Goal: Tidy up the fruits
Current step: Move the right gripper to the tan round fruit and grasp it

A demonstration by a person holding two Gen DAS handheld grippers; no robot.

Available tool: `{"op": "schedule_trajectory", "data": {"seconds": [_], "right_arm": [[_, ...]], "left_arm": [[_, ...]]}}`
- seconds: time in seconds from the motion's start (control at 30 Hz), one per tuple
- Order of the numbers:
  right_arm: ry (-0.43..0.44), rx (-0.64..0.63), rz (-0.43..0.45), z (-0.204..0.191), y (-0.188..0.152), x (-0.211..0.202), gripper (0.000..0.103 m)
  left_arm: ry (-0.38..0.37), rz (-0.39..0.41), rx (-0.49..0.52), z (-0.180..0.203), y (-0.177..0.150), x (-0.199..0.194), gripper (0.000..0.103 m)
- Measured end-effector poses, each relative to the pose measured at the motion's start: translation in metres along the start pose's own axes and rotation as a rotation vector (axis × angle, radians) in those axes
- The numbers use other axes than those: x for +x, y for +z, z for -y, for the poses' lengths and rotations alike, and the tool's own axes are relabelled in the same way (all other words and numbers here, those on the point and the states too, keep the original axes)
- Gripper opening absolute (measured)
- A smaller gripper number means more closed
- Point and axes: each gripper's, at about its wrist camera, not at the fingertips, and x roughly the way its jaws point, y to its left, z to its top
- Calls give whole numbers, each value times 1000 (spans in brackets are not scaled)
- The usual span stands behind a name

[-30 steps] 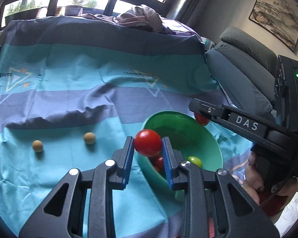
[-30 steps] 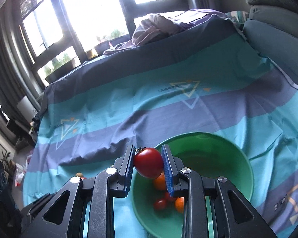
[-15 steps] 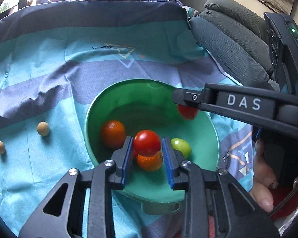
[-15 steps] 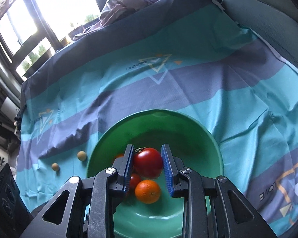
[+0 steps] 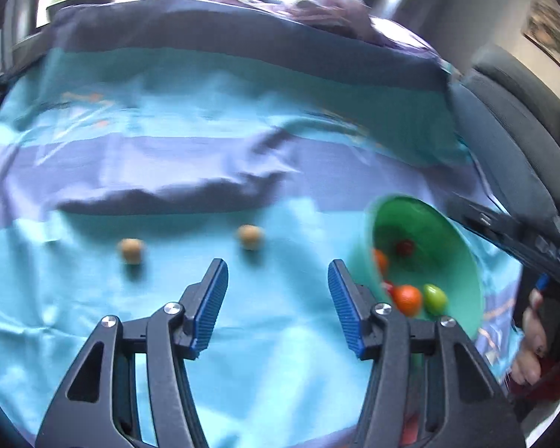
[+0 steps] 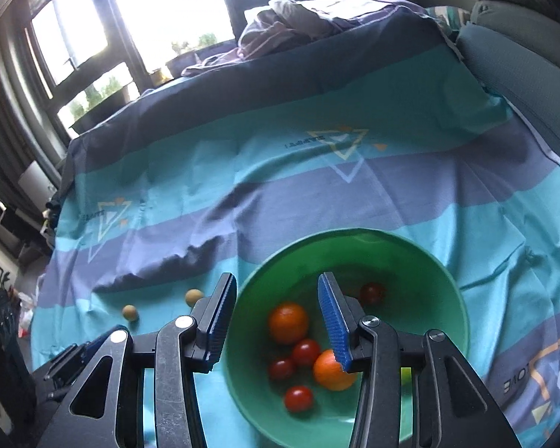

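Striped teal and purple cloth [image 6: 317,194] covers the bench, with bright windows [image 6: 168,11] behind at 12 o'clock, a heap of crumpled fabric [image 6: 291,18] on the far edge and a grey sofa [image 6: 522,37] at 2 o'clock. On the right wrist view the right gripper [image 6: 276,321] hangs over the green bowl [image 6: 455,291] with its fingers spread wide and nothing between them; the left blue pad stands outside the bowl's rim at 9 o'clock, the right pad over the bowl's middle. Inside the bowl lie a large red tomato [image 6: 288,323], an orange fruit [image 6: 330,371] partly hidden by the right pad, and several small red tomatoes [image 6: 305,352], one [image 6: 372,293] apart from them toward 1 o'clock. Two small tan fruits sit on the cloth at 9 o'clock of the bowl, the nearer tan fruit [image 6: 194,295] just beside the gripper's left finger and the farther tan fruit [image 6: 130,312] a little beyond it. On the blurred left wrist view the left gripper [image 5: 278,298] is also wide open and holds nothing; the two tan fruits [image 5: 249,237] [image 5: 131,250] lie on the cloth ahead of it at 11 and 12 o'clock, while the bowl [image 5: 463,261] sits at 3 o'clock, touching the view's right finger, with a green fruit [image 5: 435,296] showing among the red and orange ones. The other gripper's black body [image 5: 534,250] crosses behind the bowl at 3 o'clock.
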Motion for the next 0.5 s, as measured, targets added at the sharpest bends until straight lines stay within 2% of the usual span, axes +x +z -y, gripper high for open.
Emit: {"op": "schedule_trajectory", "data": {"seconds": [0.07,0.13,0.23,0.27,0.37,0.5], "right_arm": [[39,-33,11,-19,-1,3,46],[92,-73,7,-39,-5,11,46],[161,-119,-48,-69,-13,35,46],[163,-134,-78,-80,-17,46,46],[115,-170,-182,-103,-28,78,46],[133,-156,-322,-116,-34,112,46]], "left_arm": [[54,17,-35,-27,6,-4,59],[77,19,-82,-58,10,-6,60],[19,3,-209,-102,12,2,60],[27,-10,-241,-112,13,6,60],[113,-39,-239,-121,18,21,60],[117,-76,-224,-122,20,41,60]]}}
